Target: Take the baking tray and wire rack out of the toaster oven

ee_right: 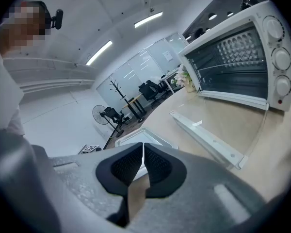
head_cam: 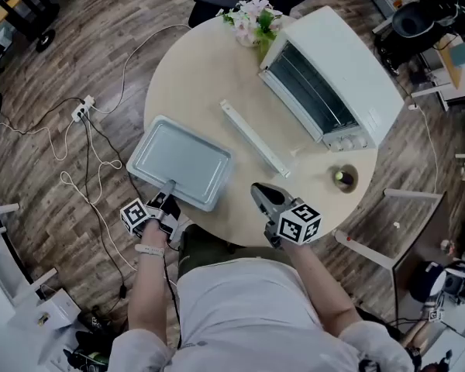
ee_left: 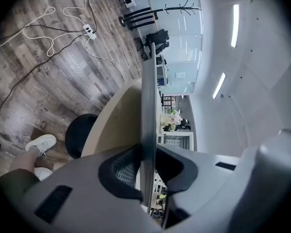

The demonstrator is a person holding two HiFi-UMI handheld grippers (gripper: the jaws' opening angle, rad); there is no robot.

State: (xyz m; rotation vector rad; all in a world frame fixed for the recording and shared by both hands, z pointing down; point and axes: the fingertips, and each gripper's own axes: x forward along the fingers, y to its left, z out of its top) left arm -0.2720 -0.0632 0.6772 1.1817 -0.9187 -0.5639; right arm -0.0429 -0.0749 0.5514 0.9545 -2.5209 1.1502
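1. Presently the left gripper (head_cam: 164, 200) pinches the middle of the baking tray's (head_cam: 180, 161) near long rim. The right gripper (head_cam: 260, 194) is pressed together on nothing, above the table (head_cam: 194, 76) edge.
2. The tray lies flat, open side up, at the table's left, well apart from the toaster oven (head_cam: 349, 76). One corner overhangs the table's edge.
3. To finish well, push the tray fully onto the table before letting go, keeping it level.
4. Its long axis runs upper left to lower right in the head view, roughly parallel to the lowered oven door (head_cam: 256, 139).
5. The wire rack (ee_right: 223, 67) appears to sit inside the oven.
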